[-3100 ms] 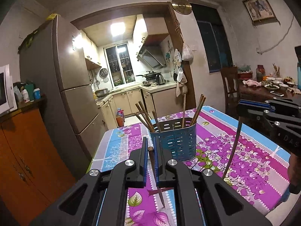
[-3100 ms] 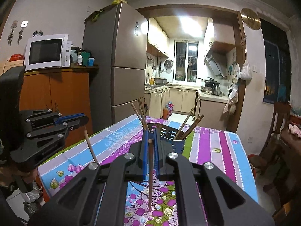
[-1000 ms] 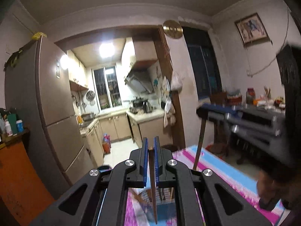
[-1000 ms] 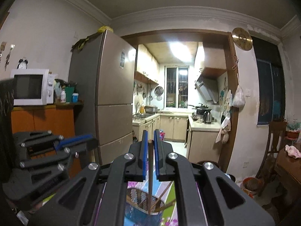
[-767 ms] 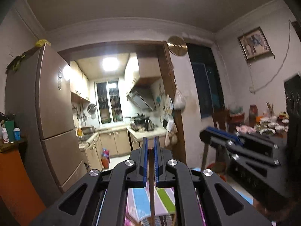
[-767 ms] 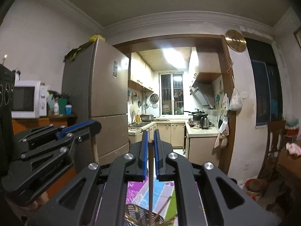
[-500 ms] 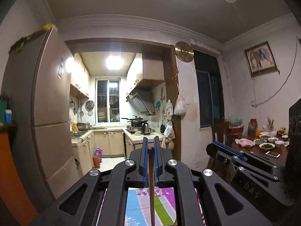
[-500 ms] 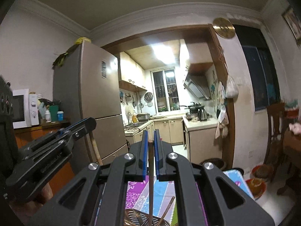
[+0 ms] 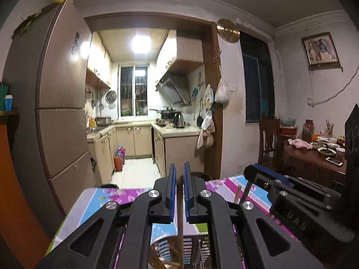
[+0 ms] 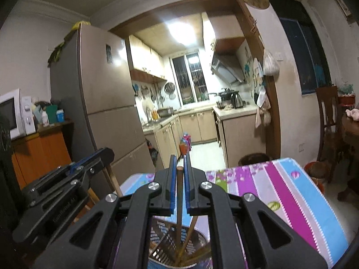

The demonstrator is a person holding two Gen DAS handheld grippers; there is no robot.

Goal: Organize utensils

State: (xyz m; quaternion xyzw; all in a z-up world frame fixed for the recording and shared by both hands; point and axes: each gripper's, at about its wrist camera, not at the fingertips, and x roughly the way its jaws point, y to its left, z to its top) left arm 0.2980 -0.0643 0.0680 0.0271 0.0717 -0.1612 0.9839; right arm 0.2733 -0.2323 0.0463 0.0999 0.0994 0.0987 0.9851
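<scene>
My left gripper is shut on a wooden chopstick that hangs down into the blue slotted utensil holder right below it. My right gripper is shut on another wooden chopstick whose lower end reaches into the same holder, among several chopsticks standing there. The right gripper shows in the left wrist view close on the right, with its chopstick below. The left gripper shows in the right wrist view close on the left.
The holder stands on a table with a floral purple and blue cloth. A tall fridge and an orange cabinet stand to the left. A dining table with dishes and a chair are to the right.
Both grippers rose above the holder, then tilted down over it. Each chopstick's lower end now reaches into the holder. Both stay clamped.
</scene>
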